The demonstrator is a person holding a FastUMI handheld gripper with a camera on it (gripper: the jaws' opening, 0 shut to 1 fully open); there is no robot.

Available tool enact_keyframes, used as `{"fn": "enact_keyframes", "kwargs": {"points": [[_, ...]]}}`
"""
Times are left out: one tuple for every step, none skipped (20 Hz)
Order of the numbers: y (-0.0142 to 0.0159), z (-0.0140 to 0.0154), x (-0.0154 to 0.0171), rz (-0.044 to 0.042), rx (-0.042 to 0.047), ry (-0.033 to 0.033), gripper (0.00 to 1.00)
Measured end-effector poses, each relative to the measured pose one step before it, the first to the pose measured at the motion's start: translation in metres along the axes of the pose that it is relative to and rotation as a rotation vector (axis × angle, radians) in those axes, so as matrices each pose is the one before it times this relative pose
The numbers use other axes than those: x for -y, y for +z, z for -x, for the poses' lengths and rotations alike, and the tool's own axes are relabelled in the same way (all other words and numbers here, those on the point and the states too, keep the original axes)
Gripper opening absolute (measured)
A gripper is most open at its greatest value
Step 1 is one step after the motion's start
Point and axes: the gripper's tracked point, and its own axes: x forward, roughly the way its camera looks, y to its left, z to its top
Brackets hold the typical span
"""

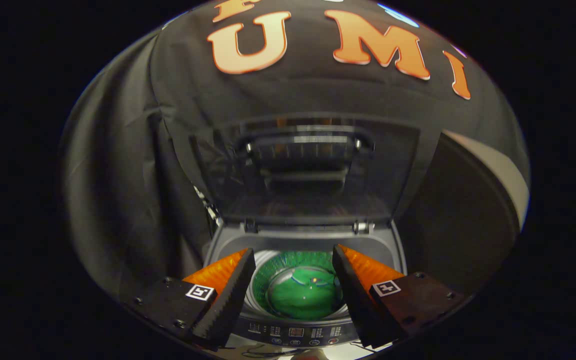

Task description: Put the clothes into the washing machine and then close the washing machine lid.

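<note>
two fingers [293, 255] spread wide, empty, above the washing machine [303, 240]; green drum [300, 295] contents unclear, lid [308, 170] up.

We look down between the spread fingers of the gripper [293, 257] into a top-loading washing machine [303, 240], its drum [300, 292] lying open just ahead of and below the tips. A garment [303, 295] rests in the drum. The control panel [295, 332] runs along the near edge; the lid [313, 170] stands raised behind, against the booth wall [118, 175].
</note>
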Motion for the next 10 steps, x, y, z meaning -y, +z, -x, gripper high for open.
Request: {"fn": "enact_keyframes", "kwargs": {"points": [[0.01844, 0.00773, -0.00219, -0.00661, 0.03521, 0.00621, 0.99], [0.01547, 0.00642, -0.00234, -0.01155, 0.03321, 0.00316, 0.99], [0.01564, 0.00505, -0.00212, -0.01419, 0.03153, 0.00630, 0.99], [0.01717, 0.00308, -0.00117, -0.01134, 0.02534, 0.00905, 0.99], [0.02073, 0.00248, 0.00084, -0.00766, 0.02017, 0.00822, 0.98], [0.01809, -0.00067, 0.00117, -0.00198, 0.02946, 0.00438, 0.99], [0.01692, -0.00335, 0.00332, 0.00661, 0.02601, -0.00508, 0.98], [0.01491, -0.00717, 0.00484, 0.00982, 0.01264, -0.00894, 0.98], [0.01183, -0.00940, 0.00329, 0.00949, 0.01233, -0.00984, 0.98], [0.00841, -0.00989, 0.00402, 0.00318, 0.00342, -0.00844, 0.98]]}}
